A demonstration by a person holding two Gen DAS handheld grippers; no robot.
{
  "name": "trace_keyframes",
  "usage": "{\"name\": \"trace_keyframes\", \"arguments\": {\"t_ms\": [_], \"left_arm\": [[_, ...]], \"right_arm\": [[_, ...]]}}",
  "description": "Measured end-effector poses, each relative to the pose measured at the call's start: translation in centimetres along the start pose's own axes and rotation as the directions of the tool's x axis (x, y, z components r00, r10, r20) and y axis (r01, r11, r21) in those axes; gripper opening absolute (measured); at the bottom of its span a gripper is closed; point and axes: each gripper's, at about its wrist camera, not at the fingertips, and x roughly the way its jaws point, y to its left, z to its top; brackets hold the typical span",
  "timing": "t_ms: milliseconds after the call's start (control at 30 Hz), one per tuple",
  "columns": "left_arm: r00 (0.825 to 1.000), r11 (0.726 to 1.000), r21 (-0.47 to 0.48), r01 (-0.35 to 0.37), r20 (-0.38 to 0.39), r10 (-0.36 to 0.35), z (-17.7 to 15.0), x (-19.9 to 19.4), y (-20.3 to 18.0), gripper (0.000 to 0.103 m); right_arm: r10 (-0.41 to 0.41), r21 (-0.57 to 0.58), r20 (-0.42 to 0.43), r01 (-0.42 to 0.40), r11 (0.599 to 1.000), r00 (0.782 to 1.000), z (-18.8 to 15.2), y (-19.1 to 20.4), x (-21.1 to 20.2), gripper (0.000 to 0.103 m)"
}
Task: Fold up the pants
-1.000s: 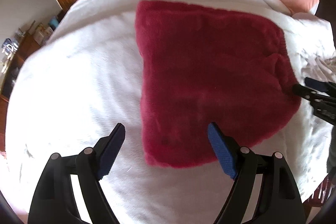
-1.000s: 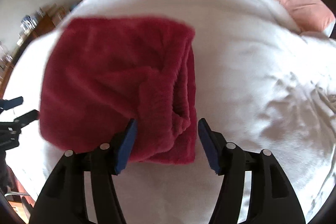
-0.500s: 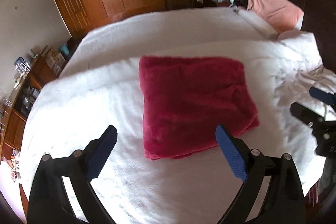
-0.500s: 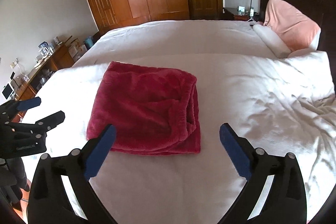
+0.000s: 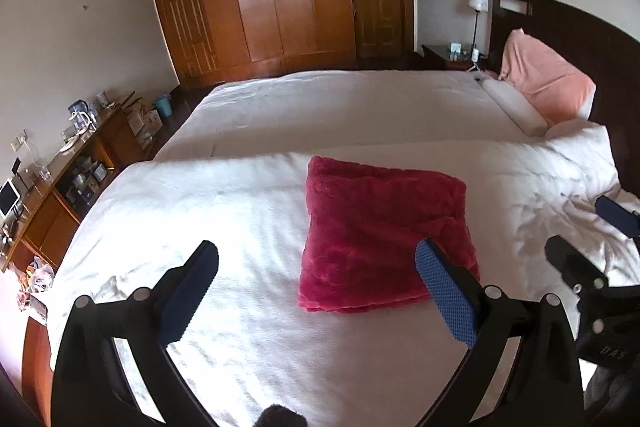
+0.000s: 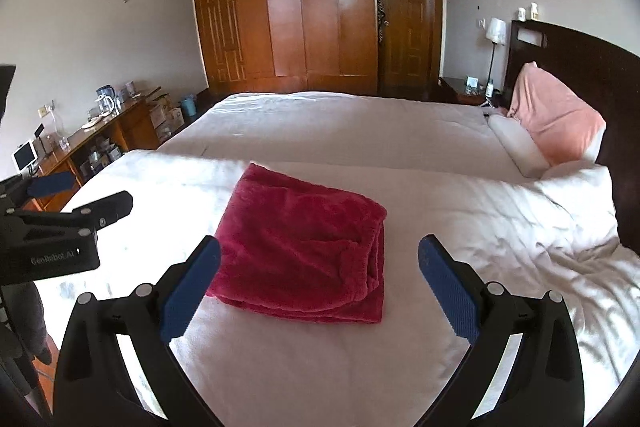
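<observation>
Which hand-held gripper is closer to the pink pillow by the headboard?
Right. The right hand-held gripper is on the pink pillow's side of the folded red fleece pants; the left hand-held gripper is on their far side.

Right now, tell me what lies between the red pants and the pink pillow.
Only bare white bedding between the pants and pillow, per the right wrist view.

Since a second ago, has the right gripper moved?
Yes. The right gripper has pulled up and back from the pants: its jaws stood at the near fold; now the whole bundle and the wardrobe show.
</observation>
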Motion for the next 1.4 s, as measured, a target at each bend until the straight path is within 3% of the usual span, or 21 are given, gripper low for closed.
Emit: {"name": "trace_keyframes", "arguments": {"t_ms": [300, 1400], "left_arm": [[0.999, 0.999, -0.033, -0.038, 0.007, 0.039, 0.3, -1.6, -0.4, 0.098], [0.998, 1.0, 0.011, -0.002, -0.07, 0.003, 0.8, 1.2, -1.1, 0.098]], "right_arm": [[-0.006, -0.033, 0.033, 0.007, 0.999, 0.999, 0.4, 0.3, -1.9, 0.1], [-0.034, -0.04, 0.025, 0.035, 0.999, 0.999, 0.8, 0.0, -1.1, 0.1]]}}
